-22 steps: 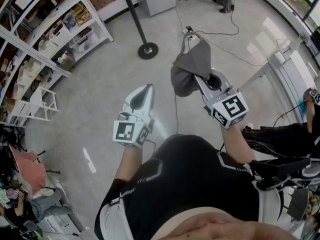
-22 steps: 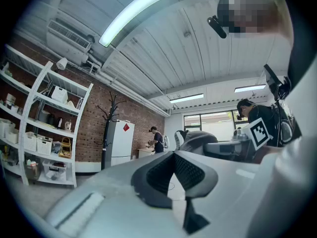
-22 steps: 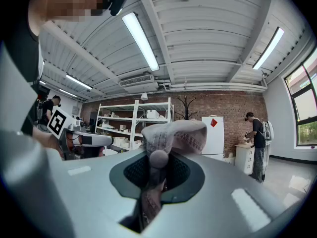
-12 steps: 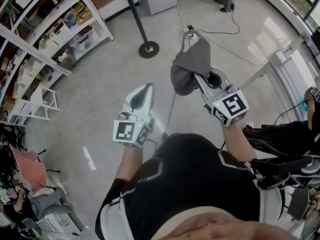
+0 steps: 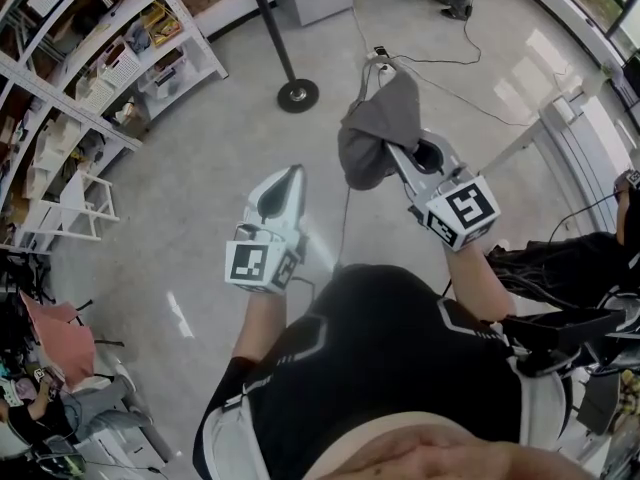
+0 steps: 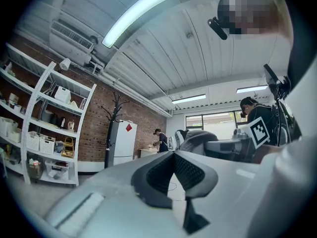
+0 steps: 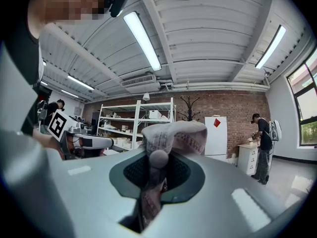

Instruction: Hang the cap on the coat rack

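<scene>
Between the right gripper's (image 7: 157, 175) fingers (image 7: 185, 176) sits one cap (image 7: 173, 135), one coat rack (image 7: 189, 105) beyond.

A white shelving unit (image 5: 100, 78) stands along the left side of the pale, glossy floor (image 5: 200, 198), its shelves loaded with baskets and boxes. A small white frame stand (image 5: 75, 208) is just beside it. A black cable (image 5: 445, 65) trails over the floor. A white refrigerator (image 7: 216, 135) with a red diamond mark stands against the brick wall (image 7: 240, 108). Near it, a person (image 7: 262, 145) with a backpack stands at a low white cabinet (image 7: 245, 157). Long tube lights (image 7: 142, 39) run along the white ribbed ceiling (image 7: 208, 29).
</scene>
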The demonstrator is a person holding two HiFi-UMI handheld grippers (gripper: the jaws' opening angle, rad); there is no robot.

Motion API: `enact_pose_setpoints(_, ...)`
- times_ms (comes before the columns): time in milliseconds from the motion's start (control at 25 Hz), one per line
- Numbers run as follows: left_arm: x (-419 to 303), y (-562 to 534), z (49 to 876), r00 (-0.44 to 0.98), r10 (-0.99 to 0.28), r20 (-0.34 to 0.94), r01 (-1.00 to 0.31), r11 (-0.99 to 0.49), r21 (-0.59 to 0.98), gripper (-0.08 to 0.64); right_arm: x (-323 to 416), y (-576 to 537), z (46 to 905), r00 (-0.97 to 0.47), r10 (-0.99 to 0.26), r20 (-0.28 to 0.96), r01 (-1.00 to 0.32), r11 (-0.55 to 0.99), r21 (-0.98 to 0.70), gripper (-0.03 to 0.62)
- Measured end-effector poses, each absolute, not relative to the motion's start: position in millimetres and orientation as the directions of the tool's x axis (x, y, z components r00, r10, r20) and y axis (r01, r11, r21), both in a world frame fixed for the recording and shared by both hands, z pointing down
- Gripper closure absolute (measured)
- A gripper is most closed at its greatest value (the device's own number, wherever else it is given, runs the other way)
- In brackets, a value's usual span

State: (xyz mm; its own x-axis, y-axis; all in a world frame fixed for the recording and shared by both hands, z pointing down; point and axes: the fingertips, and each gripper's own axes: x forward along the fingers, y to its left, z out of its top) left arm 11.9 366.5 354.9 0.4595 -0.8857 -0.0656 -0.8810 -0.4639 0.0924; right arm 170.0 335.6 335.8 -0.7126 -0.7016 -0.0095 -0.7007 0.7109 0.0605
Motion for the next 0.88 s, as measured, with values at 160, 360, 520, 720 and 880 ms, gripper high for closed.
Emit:
enact_pose_setpoints(160,0,364,359,0.464,-0.883,-0.066,-0.877,-0.469,0.103,0.426,161,331,338,-0.699,-0.715,0.003,-0.714,0.698,0.054,0.549)
enact_pose_setpoints(360,-18,362,363,0.469,-0.88,-0.07,-0.875,-0.474,0.099,0.426,143,328,337,-0.69,-0.724,-0.006,-0.723,0.688,0.064,0.549)
enact_pose_setpoints(520,-35,359,369,0.46,-0.884,-0.078,-0.878,-0.466,0.107,0.426,129,325,339,-0.684,-0.73,-0.009,-0.728,0.681,0.073,0.549)
enact_pose_setpoints(720,-53,351,373,0.442,-0.893,-0.083,-0.886,-0.449,0.113,0.426,113,317,336,-0.686,-0.727,-0.013,-0.725,0.683,0.091,0.549)
enact_pose_setpoints(880,-64,341,372,0.4,-0.913,-0.077,-0.907,-0.406,0.114,0.426,105,304,334,-0.704,-0.71,-0.016,-0.708,0.7,0.088,0.549)
